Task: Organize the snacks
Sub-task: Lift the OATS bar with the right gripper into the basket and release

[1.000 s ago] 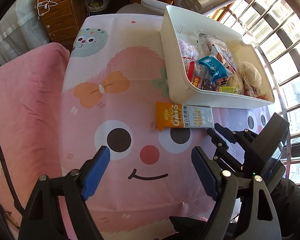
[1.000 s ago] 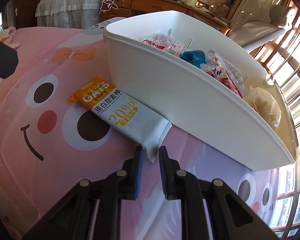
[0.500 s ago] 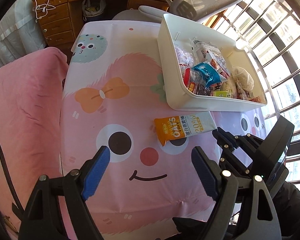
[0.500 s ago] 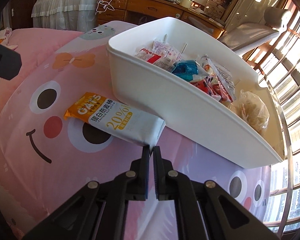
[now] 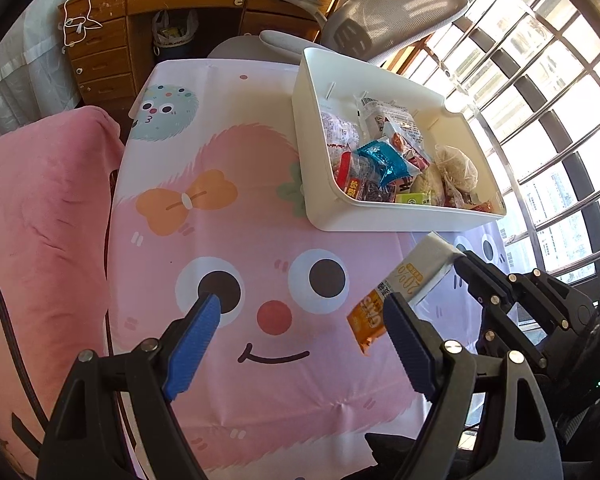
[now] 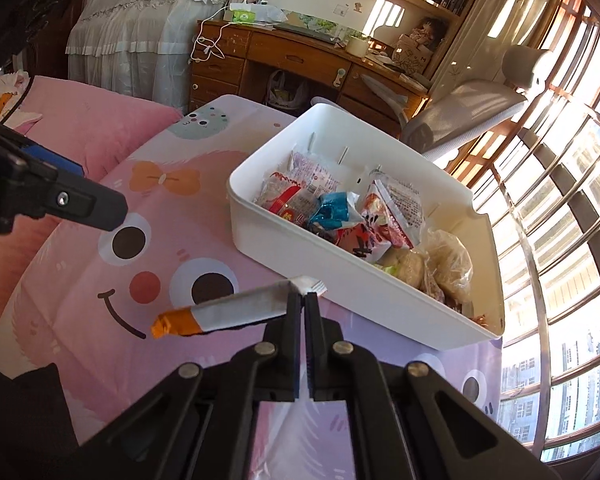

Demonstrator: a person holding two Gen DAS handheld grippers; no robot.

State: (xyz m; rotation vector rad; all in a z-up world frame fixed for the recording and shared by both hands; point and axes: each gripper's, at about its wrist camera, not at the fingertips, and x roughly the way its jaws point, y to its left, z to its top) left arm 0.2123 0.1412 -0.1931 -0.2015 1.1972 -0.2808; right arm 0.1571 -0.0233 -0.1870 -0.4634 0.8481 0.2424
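Note:
An orange and white oat bar [image 6: 228, 312] hangs in the air above the pink cartoon tablecloth [image 6: 80, 300]. My right gripper [image 6: 303, 300] is shut on the bar's white end, and the orange end droops to the left. From the left wrist view the same oat bar [image 5: 400, 292] is tilted, pinched by the right gripper [image 5: 462, 260]. A white bin [image 6: 340, 276] full of snack packets stands beyond it; in the left wrist view the bin [image 5: 316, 184] is at upper right. My left gripper [image 5: 304, 312] hovers open over the cloth, nothing between its blue pads.
A pink blanket [image 5: 40, 208] lies left of the table. Behind are a wooden desk with drawers [image 5: 112, 40], a grey office chair [image 5: 392, 16] and a barred window [image 5: 560, 120] on the right. A dark sleeve [image 6: 24, 412] shows at lower left.
The right gripper closed on the white end of the oat bar and lifted it off the cloth. The left gripper rose slightly and stayed open.

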